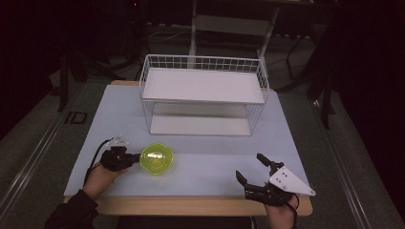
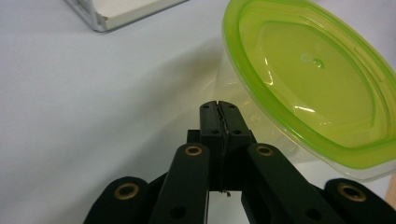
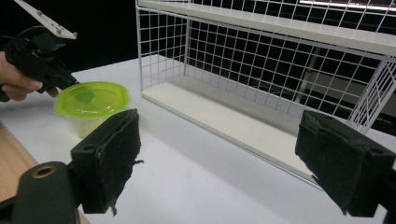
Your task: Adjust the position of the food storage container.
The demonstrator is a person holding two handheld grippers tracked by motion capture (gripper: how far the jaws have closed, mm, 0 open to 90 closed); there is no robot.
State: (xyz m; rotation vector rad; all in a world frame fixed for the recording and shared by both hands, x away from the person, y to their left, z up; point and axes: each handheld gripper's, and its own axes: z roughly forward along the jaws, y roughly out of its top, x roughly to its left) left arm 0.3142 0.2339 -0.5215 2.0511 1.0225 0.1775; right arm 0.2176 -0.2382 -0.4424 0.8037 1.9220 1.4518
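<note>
White sheeting covers the table (image 1: 200,167), with a two-shelf wire rack (image 1: 204,95) standing at its far middle. Near the front left sits a tub (image 1: 156,159) with a lime-green lid, well apart from the rack. The left gripper (image 1: 136,158) reaches the tub's left side, its jaws pressed together just beside the wall under the lid's rim. The right gripper (image 1: 251,169) rests at the front right edge, jaws spread wide, holding nothing.

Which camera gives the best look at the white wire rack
The high view: the whole wire rack shows there, both white shelves and the mesh sides, standing behind the green-lidded container. The right gripper view shows a close slice of its shelves and mesh. The left gripper view catches just a corner of the bottom shelf.
</note>
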